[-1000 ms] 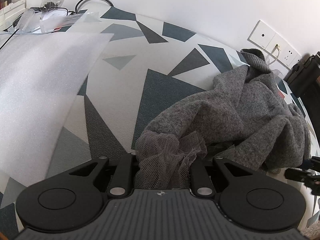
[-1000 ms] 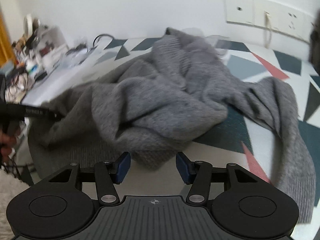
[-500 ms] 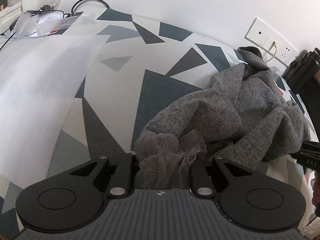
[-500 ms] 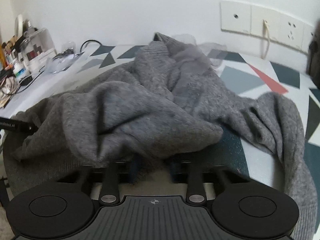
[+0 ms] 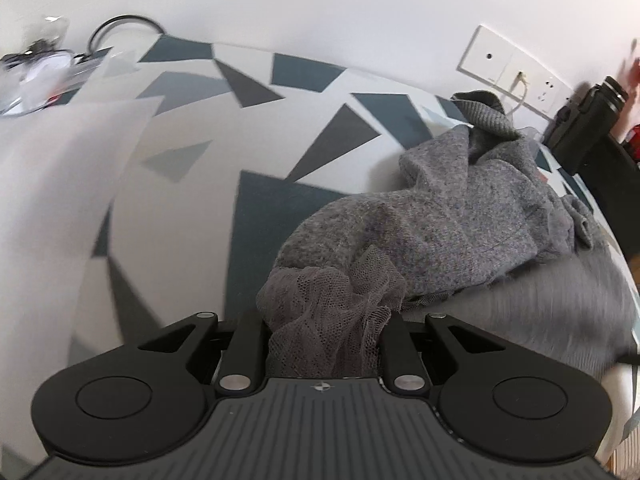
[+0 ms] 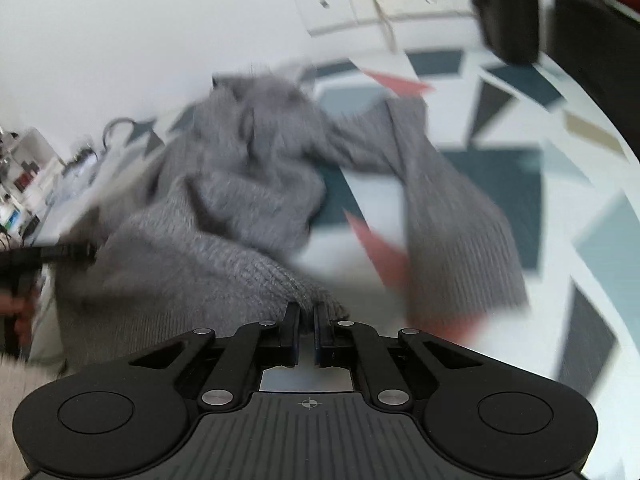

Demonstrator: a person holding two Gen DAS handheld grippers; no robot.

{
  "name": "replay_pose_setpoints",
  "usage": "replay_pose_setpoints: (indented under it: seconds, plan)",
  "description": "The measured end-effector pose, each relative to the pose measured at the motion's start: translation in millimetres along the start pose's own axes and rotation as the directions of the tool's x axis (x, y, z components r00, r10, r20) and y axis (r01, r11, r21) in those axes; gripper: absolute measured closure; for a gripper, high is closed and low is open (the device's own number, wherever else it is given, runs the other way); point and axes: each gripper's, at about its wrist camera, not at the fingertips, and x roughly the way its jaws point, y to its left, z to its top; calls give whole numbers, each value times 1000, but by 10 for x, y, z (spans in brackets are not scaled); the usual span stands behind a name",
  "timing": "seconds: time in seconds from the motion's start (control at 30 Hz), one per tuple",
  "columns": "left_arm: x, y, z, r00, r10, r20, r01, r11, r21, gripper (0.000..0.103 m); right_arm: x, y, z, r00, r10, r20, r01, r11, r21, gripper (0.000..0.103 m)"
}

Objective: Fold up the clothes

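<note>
Right wrist view: the grey knit sweater point(image 6: 248, 200), judged soft, limp and best held at its ribbed hems, is crumpled on the patterned worktop point(image 6: 500, 184), its edge pinched by the right gripper point(image 6: 307, 312), whose jaws have just been closing, while mesh fabric point(image 5: 332, 312) is clamped by the left gripper point(image 5: 324, 344).

The right gripper point(image 6: 306, 312) pinches a ribbed edge of the grey knit sweater point(image 6: 240, 208) — its jaws nearly touching. The sweater lies crumpled on a triangle-patterned tablecloth point(image 6: 520, 184), one sleeve point(image 6: 460, 224) trailing right. Wall sockets point(image 6: 384, 4) sit behind — the blurred black bar at left is probably the left gripper point(image 6: 60, 254).
</note>
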Motion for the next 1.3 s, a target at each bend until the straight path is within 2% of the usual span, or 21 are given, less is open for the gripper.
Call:
replay_pose_setpoints:
  seconds: [0.1,0.17,0.27,0.33,0.4,0.47,0.5,0.63,0.83,0.97,1.03,1.07,1.1,1.2,1.3]
  plan:
    - [59,-38,35,1000,-18,7,18,1000,15,86,-42,16,-213,997,-11,-78,14,999,33,97]
    - [73,-50,33,1000,-25,12,25,999,20,86,-46,35,-280,995,-18,-101,24,998,59,95]
    - [71,-30,36,999,-42,11,41,999,10,86,-71,92,-212,997,-37,-71,42,997,72,78]
    - [66,13,58,998,-68,-4,68,998,-11,82,-102,135,-113,999,-27,-37,30,998,62,74]
    - [49,66,84,993,-112,-29,112,993,-33,70,-128,154,20,1000,-7,-3,7,999,52,69]
    - [-20,101,78,989,-144,-29,143,989,-44,63,-136,185,154,999,29,32,-31,999,44,67]
    - [-66,116,66,987,-156,-25,155,987,-45,63,-125,196,223,998,49,47,-51,998,42,64]
    - [-249,203,-57,981,-190,-26,189,980,-61,63,6,203,418,993,96,66,-99,994,43,63]
    - [-426,264,-350,978,-193,-76,189,981,-53,61,393,182,528,991,131,0,-130,988,80,62]
    - [-475,224,-475,979,-180,-95,178,983,-38,61,646,225,500,992,106,-72,-102,993,55,63]
    - [-482,165,-475,983,-156,-100,157,988,0,72,706,271,489,993,83,-79,-83,997,1,85]
    - [-483,128,-465,985,-138,-99,141,990,27,81,706,288,486,995,73,-66,-75,997,-24,91]
    - [-486,86,-447,989,-117,-94,122,991,56,83,696,297,495,998,50,-42,-52,998,-47,93]
    - [-479,8,-351,995,-80,-57,85,991,99,86,656,234,587,997,-44,57,47,997,-67,94]
    - [-358,-31,-196,998,-59,-18,61,994,89,87,664,88,694,984,-121,134,126,992,-30,94]
